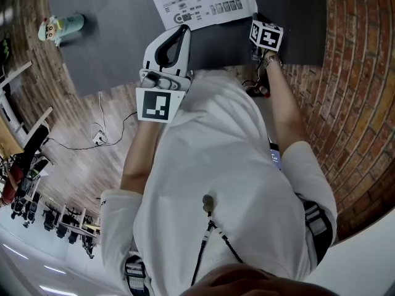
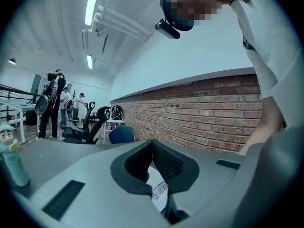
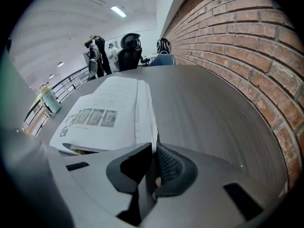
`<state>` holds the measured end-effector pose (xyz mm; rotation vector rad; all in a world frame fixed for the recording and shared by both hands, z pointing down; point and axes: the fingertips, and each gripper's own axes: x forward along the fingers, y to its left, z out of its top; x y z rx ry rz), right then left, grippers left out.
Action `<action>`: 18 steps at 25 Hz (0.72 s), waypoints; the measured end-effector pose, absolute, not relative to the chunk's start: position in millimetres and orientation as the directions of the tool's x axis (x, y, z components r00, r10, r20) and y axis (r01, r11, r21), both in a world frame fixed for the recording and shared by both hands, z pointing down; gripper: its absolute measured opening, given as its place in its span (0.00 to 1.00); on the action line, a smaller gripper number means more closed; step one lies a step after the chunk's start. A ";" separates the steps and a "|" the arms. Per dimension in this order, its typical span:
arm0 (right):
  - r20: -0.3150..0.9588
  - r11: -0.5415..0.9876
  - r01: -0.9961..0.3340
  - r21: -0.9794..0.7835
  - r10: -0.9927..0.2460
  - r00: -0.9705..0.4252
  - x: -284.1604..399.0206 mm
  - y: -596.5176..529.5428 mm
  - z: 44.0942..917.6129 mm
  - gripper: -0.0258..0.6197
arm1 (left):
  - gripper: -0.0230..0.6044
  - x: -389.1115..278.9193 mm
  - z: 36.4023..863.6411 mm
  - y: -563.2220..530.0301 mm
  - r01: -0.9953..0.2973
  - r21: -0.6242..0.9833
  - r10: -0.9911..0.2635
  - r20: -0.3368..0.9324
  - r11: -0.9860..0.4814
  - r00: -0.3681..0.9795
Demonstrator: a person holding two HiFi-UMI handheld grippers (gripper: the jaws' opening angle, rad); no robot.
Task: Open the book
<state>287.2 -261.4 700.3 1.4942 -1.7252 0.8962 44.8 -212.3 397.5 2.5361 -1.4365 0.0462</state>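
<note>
The book (image 1: pixel 203 2) is a thin white printed booklet lying on the dark grey table (image 1: pixel 111 17). My left gripper (image 1: pixel 185 29) reaches level over the book's near edge. In the left gripper view its jaws (image 2: pixel 152 144) meet at the tips, and a strip of printed paper (image 2: pixel 159 194) shows through the slot below them. My right gripper's marker cube (image 1: pixel 266 36) sits at the book's near right corner and hides the jaws. In the right gripper view the book (image 3: pixel 104 110) runs down to the right gripper (image 3: pixel 154 148), whose tips are closed on its near right corner. The near left corner curls up.
A pale green cartoon figurine (image 1: pixel 60 28) stands far left on the table, also in the right gripper view as the figurine (image 3: pixel 50 99). A brick wall (image 3: pixel 237 42) runs along the table's right side. People (image 2: pixel 54 99) and office chairs stand in the background.
</note>
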 end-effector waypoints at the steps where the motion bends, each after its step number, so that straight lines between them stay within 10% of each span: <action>1: 0.841 0.106 -0.992 -0.074 -0.528 -0.119 287.4 -261.5 700.2 0.10 | 0.07 45.0 397.8 -212.5 -0.849 0.181 -0.842 0.138 -0.497 0.522; 12: 0.834 0.032 -0.996 -0.080 -0.546 -0.085 297.7 -255.8 693.0 0.28 | 0.07 44.0 397.3 -210.8 -0.839 0.183 -0.832 0.136 -0.513 0.538; 18: 0.803 -0.020 -0.999 -0.048 -0.596 -0.026 301.2 -250.9 673.4 0.10 | 0.07 40.0 396.5 -207.2 -0.833 0.191 -0.827 0.132 -0.520 0.546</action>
